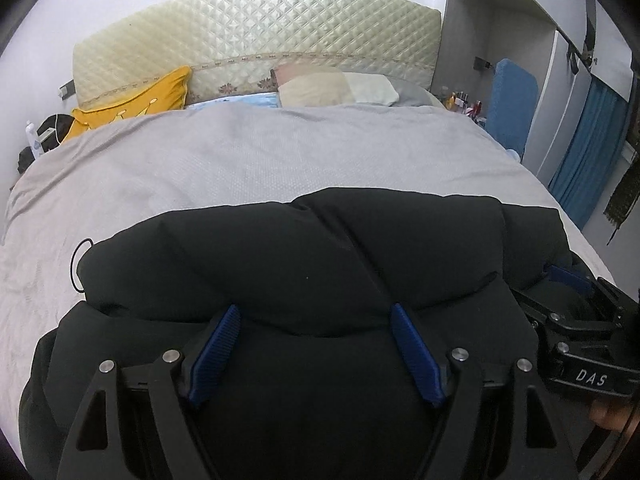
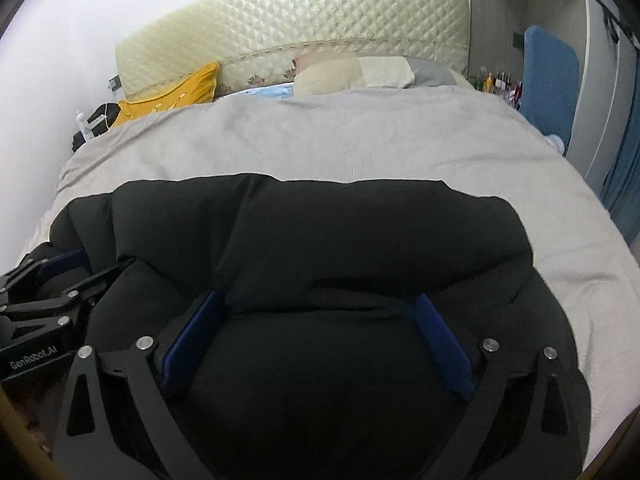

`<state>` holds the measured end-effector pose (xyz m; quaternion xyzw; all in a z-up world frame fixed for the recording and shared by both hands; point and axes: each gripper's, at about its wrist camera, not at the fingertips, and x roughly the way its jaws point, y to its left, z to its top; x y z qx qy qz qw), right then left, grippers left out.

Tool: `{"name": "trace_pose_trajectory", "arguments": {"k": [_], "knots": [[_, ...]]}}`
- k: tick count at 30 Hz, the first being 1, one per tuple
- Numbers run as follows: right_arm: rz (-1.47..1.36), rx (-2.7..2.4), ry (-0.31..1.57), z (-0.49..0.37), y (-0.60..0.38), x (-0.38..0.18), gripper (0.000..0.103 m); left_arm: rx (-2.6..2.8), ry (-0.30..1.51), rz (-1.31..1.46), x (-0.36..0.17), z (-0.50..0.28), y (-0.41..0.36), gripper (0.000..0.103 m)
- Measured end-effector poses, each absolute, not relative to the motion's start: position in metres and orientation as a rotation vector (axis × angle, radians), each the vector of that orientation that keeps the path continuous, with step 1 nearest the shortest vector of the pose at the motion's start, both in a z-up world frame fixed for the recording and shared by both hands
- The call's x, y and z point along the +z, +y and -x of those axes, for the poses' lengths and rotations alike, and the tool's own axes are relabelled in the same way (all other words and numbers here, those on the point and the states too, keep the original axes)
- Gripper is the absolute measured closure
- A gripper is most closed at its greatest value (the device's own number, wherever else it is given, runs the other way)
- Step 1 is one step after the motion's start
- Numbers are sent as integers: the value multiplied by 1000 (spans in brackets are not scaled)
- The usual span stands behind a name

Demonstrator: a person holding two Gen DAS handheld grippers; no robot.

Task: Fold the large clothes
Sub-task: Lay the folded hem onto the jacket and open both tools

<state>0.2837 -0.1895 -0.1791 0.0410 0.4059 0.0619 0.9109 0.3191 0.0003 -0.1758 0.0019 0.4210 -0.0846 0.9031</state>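
Through my left camera, my left gripper [image 1: 316,312] stands wide open, its blue pads [image 1: 416,352] pressed down into the black puffy jacket [image 1: 280,264] and clamping nothing. The jacket lies bunched on the grey bedspread [image 1: 240,160]; my right gripper [image 1: 576,304] shows at 3 o'clock.

Through my right camera, my right gripper [image 2: 320,308] is equally wide open, sunk against the jacket [image 2: 320,232], with my left gripper [image 2: 52,292] at 9 o'clock. A yellow pillow [image 2: 180,92] rests at 11 o'clock.

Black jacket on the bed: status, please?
Left tool and right tool open, pressed into black puffy jacket. Jacket bunched on grey bedspread. Nothing in the way.
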Motion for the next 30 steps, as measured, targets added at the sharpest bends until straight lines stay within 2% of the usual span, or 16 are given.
{"name": "trace_pose_trajectory", "arguments": {"k": [16, 30], "knots": [[-60, 126, 832, -326, -178, -201, 0, -132, 895, -3, -203, -353, 3, 22], [-23, 179, 713, -271, -195, -165, 0, -96, 803, -12, -170, -313, 24, 23]]}}
